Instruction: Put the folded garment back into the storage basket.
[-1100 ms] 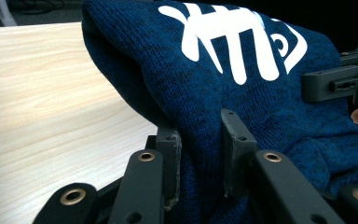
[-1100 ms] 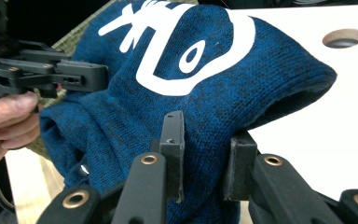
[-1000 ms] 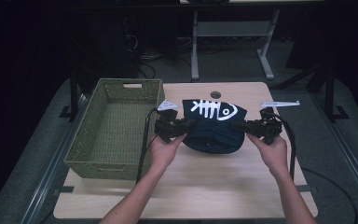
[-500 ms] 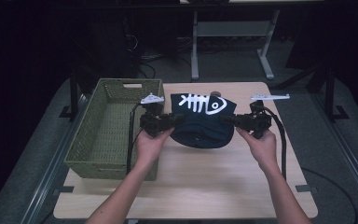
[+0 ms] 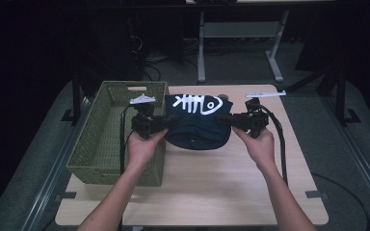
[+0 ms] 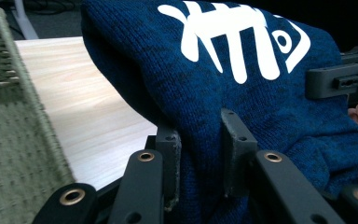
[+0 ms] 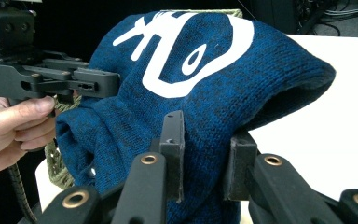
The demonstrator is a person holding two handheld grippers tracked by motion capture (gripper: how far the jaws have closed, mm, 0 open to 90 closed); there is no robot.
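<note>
**Two-grip carry of knit garment toward basket**

Step in hand, as judged: carry phase — blue knit garment (image 5: 197,126) lifted off the table (image 5: 212,192), slung between both grippers, just right of the green woven basket (image 5: 107,139); garment's left edge over or beside the basket's right wall, can't tell which from the high view.

Left gripper (image 6: 199,154): jaws nearly closed, thick fold of knit pinched between; pads (image 6: 235,140) pressed into fabric. Right gripper (image 7: 206,158): same — jaws drawn in on a bunched fold, fabric bulging above the pads (image 7: 173,135). Left hand (image 5: 142,147) and right hand (image 5: 256,144) level w/ each other, grippers facing inward.

Next move, est.: shift both grippers left together until garment hangs over basket interior; lower; then open both jaws at once. Calls for keeping spacing between grippers so cloth doesn't sag & catch on the rim; basket wall close to left gripper — risk of snag.

Garment look: dark blue chunky knit w/ darker flecks; white fish-skeleton print (image 5: 200,103) on top side, facing up & back; fabric folded/bunched, soft, lower part drooping in a rounded belly between grips; hem or opening visible in the right gripper view, edge curled.
</note>
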